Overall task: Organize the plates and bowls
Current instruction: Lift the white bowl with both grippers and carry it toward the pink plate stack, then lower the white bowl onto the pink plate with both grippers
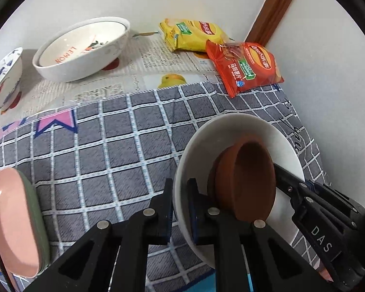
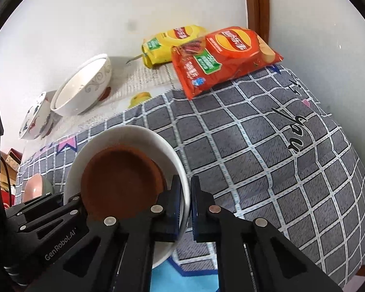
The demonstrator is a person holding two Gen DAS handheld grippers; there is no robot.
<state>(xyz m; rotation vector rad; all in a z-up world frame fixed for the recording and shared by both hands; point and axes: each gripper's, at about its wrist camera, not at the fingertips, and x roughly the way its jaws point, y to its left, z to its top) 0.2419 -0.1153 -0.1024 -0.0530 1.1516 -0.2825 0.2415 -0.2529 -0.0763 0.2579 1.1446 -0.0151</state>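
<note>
From the left wrist view, the left gripper [image 1: 180, 209] is clenched on the near rim of the white plate [image 1: 231, 131], one finger outside the rim and one inside. The brown bowl [image 1: 243, 177] sits loose on the plate just beyond the inner finger, leaning toward it. The right gripper [image 1: 304, 194] reaches in from the far side of the plate. The risk, as I judge it, is the tilt: the bowl is held by nothing, so it could slide off the plate. Off to the left of the fingers stand a pink dish [image 1: 9, 223], and well ahead a white lemon bowl [image 1: 85, 48] and a blue-patterned bowl [image 1: 4, 77].

From the right wrist view, the right gripper [image 2: 189, 209] is likewise clamped on the plate's rim [image 2: 180, 168], with the brown bowl [image 2: 121, 182] just left of its fingers. A thin-edge grip on smooth ceramic could slip if the two hands pull unevenly.

The counter [image 2: 267, 146] wears a grey checked cloth over a newspaper-print cover. A yellow crisp bag [image 2: 168, 43] and a red crisp bag [image 2: 221, 58] lie far ahead against a white wall, beside a brown wooden frame [image 2: 258, 4].
</note>
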